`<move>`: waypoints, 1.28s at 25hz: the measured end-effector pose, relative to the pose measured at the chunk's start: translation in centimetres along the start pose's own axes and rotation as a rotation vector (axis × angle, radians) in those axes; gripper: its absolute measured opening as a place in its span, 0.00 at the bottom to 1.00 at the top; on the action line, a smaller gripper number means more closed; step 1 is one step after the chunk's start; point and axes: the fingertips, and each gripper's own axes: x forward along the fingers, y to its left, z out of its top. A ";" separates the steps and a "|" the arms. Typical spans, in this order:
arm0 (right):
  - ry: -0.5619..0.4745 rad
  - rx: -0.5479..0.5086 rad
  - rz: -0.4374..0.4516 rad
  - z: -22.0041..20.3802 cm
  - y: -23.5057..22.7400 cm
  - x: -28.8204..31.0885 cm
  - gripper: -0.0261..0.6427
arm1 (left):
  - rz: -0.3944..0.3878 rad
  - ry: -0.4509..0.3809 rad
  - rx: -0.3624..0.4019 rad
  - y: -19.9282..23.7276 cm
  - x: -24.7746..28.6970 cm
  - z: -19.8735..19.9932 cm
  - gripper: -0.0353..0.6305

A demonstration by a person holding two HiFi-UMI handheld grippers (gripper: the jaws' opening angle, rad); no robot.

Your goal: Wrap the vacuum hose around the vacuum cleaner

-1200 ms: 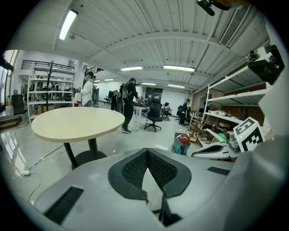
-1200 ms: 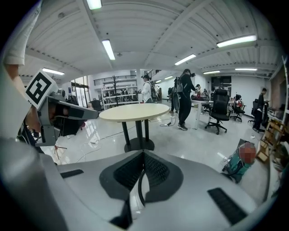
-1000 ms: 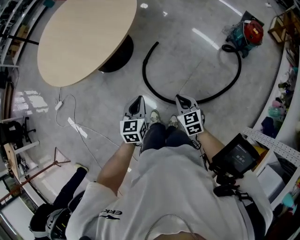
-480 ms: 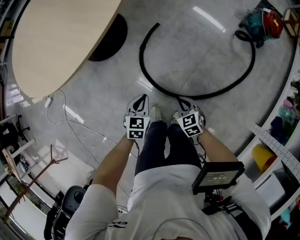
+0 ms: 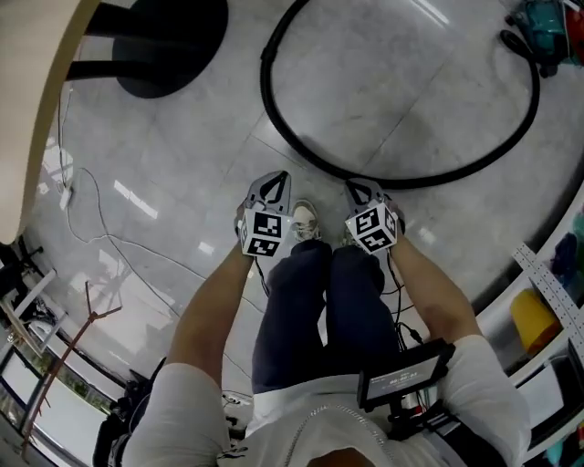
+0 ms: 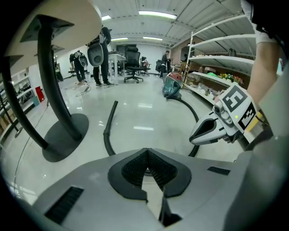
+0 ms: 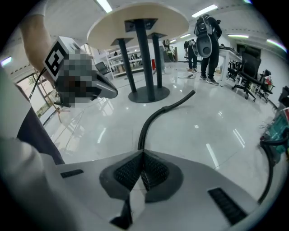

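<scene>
We are only at the approach: the left hand-held gripper (image 5: 271, 185) and the right hand-held gripper (image 5: 364, 191), both closed and empty, hang near the black ribbed vacuum hose (image 5: 429, 181) — curved on the grey floor (image 5: 173, 173) toward the teal vacuum cleaner (image 5: 545, 16) — so next they must open and grasp it.

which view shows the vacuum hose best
The head view: the vacuum hose lies as nearly one whole loop on the floor. The left gripper view shows two separate stretches; the right gripper view mainly the free end's stretch.

Black hose (image 5: 401, 182) on glossy grey floor (image 5: 182, 137)
</scene>
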 end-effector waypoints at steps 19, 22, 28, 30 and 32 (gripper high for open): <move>0.358 -0.289 0.036 -15.9 0.3 20.3 0.31 | -0.068 0.094 0.066 2.4 11.5 -11.8 0.06; 0.424 -0.372 0.018 -16.5 -0.2 21.2 0.31 | -0.069 0.089 0.069 2.7 11.6 -11.5 0.06; 0.419 -0.412 0.031 -15.5 -0.6 19.5 0.31 | -0.103 0.085 0.133 2.5 11.4 -10.2 0.06; 0.402 -0.404 0.040 -14.7 -0.6 18.3 0.31 | -0.115 0.088 0.164 2.2 11.2 -9.6 0.06; 0.385 -0.394 0.050 -13.8 -0.6 16.9 0.31 | -0.124 0.093 0.202 1.9 10.9 -9.2 0.06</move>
